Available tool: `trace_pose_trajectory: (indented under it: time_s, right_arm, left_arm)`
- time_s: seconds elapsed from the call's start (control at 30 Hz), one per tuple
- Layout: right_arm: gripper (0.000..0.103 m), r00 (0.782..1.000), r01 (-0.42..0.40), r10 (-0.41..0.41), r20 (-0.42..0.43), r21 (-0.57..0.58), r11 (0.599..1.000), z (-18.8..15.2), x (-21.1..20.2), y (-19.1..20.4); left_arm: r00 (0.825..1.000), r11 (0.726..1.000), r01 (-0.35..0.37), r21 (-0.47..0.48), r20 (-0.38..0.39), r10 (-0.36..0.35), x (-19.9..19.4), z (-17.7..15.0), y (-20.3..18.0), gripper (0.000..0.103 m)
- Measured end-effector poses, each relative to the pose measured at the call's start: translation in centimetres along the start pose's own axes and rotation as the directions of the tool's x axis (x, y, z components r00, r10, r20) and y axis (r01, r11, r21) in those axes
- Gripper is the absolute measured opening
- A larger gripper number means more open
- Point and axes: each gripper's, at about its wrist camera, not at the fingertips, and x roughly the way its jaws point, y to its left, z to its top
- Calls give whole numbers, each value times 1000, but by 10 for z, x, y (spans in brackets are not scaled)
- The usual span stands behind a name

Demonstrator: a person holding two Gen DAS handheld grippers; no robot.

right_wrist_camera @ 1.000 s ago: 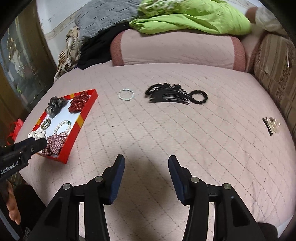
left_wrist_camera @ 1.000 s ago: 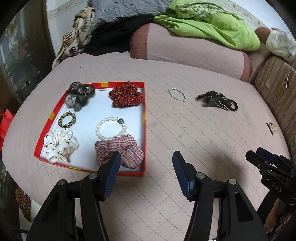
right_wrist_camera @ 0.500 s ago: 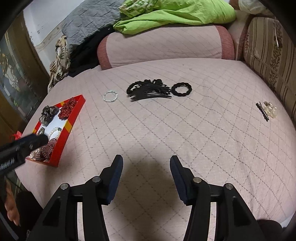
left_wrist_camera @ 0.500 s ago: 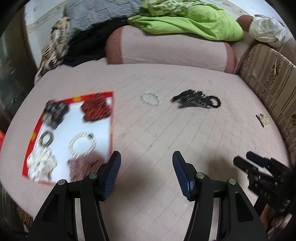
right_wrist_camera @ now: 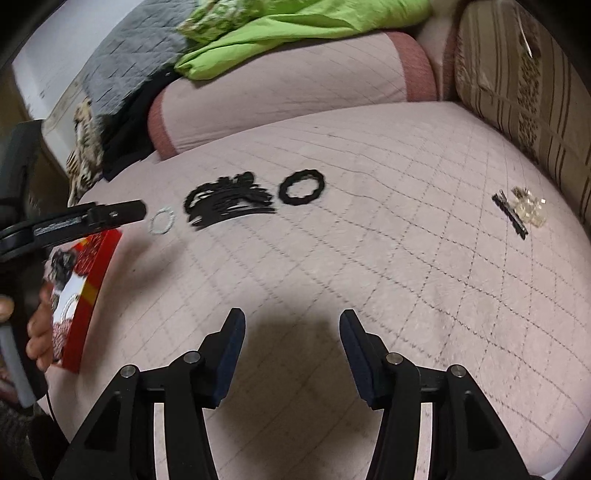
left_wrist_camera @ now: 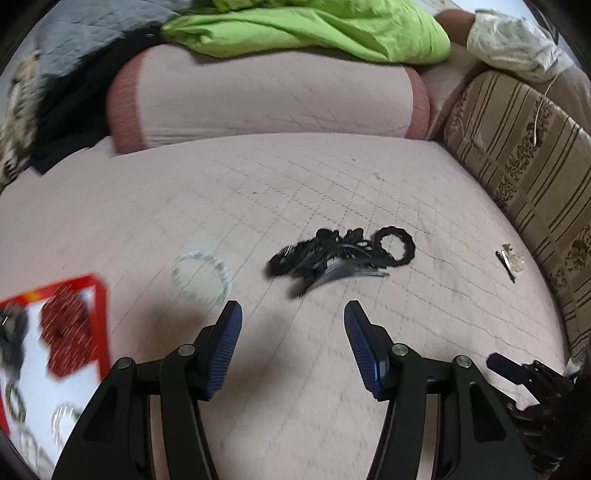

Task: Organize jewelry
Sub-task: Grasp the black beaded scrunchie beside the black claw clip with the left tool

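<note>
A red-rimmed white tray (left_wrist_camera: pixel 101 314) at the left holds a red scrunchie (left_wrist_camera: pixel 66 330) and other blurred pieces; it also shows in the right wrist view (right_wrist_camera: pixel 98 269). On the pink quilt lie a clear bead bracelet (left_wrist_camera: pixel 201 275), a black hair comb (left_wrist_camera: pixel 317 258), a black ring scrunchie (left_wrist_camera: pixel 393 245) and a small crystal clip (left_wrist_camera: pixel 511 258). My left gripper (left_wrist_camera: pixel 291 325) is open and empty, hovering just short of the bracelet and comb. My right gripper (right_wrist_camera: pixel 291 332) is open and empty, well short of the comb (right_wrist_camera: pixel 229 201), ring scrunchie (right_wrist_camera: pixel 302 186) and clip (right_wrist_camera: pixel 521 208).
A pink bolster (left_wrist_camera: pixel 266 96) with a green blanket (left_wrist_camera: pixel 306 26) lies at the back. A striped brown cushion (left_wrist_camera: pixel 524 173) borders the right side. Dark and patterned clothes (left_wrist_camera: pixel 62 103) are piled at the back left. The left gripper's finger (right_wrist_camera: pixel 92 218) crosses the right wrist view's left edge.
My left gripper has swung right, away from the tray, towards the bracelet and black comb. My right gripper has moved forward and turned a little. Both stay open.
</note>
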Motion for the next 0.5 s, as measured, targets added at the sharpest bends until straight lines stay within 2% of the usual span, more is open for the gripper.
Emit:
trace_pose_trajectory:
  time_s: [0.07,0.17,0.37,0.47,0.5]
  right_arm:
    - [58,1000,-3,3,2,13,1000,4,6,-6]
    - [58,1000,-4,4,4,35,999,6,12,-14]
    - [58,1000,-12,13,-16,70,997,6,24,-21]
    - [58,999,-13,15,-29,72,997,4,29,-21]
    - [58,999,-13,16,-31,73,997,3,30,-21]
  left_arm:
    - [1000,1000,21,10,-16,-21,18,8,1,56]
    - [997,998,62,12,-39,-61,41,16,4,47]
    - [982,983,180,-42,-50,-182,65,26,13,38]
    - [974,976,210,-49,-70,-213,71,28,12,13]
    - [971,974,220,-56,-80,-224,73,28,12,9]
